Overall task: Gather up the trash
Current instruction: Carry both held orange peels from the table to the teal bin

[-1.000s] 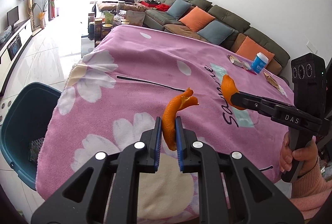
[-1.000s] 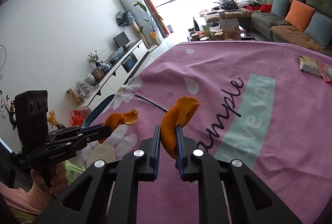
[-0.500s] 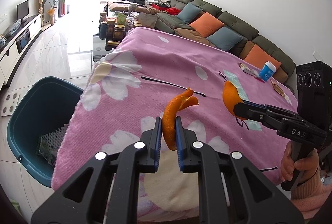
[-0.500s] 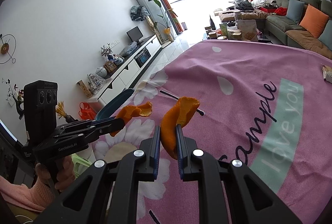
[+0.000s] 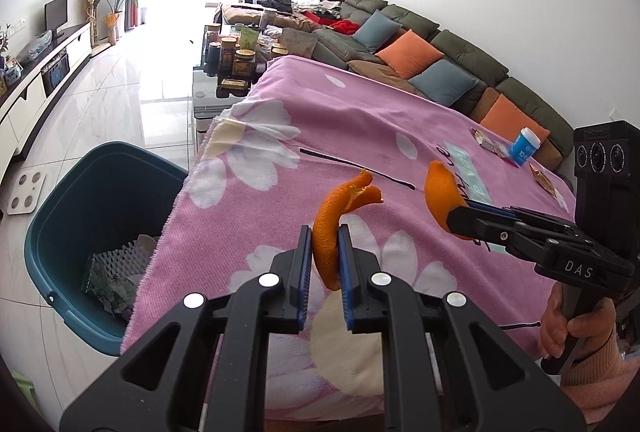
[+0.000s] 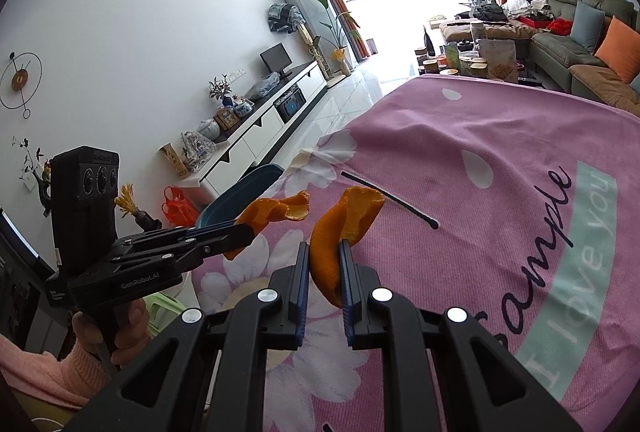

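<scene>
My left gripper is shut on a curled strip of orange peel, held above the pink flowered blanket. To its right in the same view, my right gripper clamps a second, rounder orange peel. In the right wrist view that gripper is shut on its peel, and the left gripper appears on the left with its peel. A teal bin with crumpled rubbish inside stands on the floor left of the table.
A blue-capped tub and some wrappers lie at the blanket's far right edge. A thin black stick rests mid-blanket. A sofa with cushions runs along the wall, with a cluttered low table beyond. A person's hand grips the right handle.
Both grippers have swung left toward the table's left edge, each keeping its peel. The teal bin now shows more fully, and the far-right tub and wrappers have slid toward the frame edge.
</scene>
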